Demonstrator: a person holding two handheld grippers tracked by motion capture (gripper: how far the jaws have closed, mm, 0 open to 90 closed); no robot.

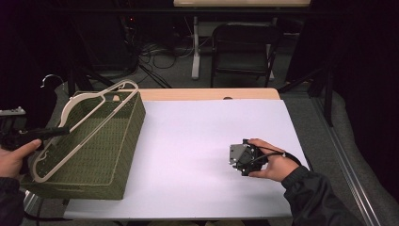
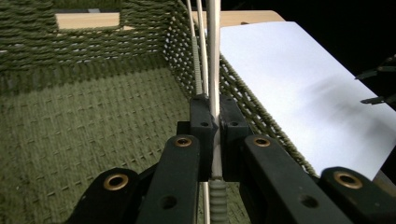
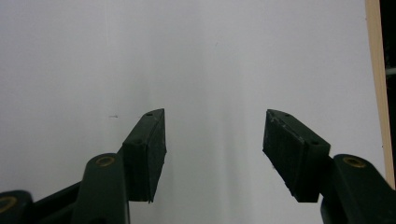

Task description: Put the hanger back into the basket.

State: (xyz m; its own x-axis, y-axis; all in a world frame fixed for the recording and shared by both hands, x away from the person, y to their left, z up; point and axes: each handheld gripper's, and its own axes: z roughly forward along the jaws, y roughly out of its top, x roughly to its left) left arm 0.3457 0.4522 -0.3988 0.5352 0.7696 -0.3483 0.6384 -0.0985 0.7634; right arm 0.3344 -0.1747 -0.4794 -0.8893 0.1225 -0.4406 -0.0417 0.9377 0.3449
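Left hand-held gripper [image 2: 214,140] clamps an unlabelled cream hanger [image 1: 84,127]; right hand-held gripper [image 3: 212,154] gapes empty.

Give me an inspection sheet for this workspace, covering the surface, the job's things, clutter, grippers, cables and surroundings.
Surface: white sheet over a wooden table.
Job's things: cream hangers bundled together, held tilted over the green woven basket at the table's left; a metal hook shows at their far end.
Clutter: nothing seen.
Grippers: left gripper shut on the hangers' rod above the basket; right gripper open, nothing between its jaws, resting over the white sheet.
Cables: black cable at the right hand; tangled cables on the floor behind.
Surroundings: dark folding chair beyond the table, black curtains.
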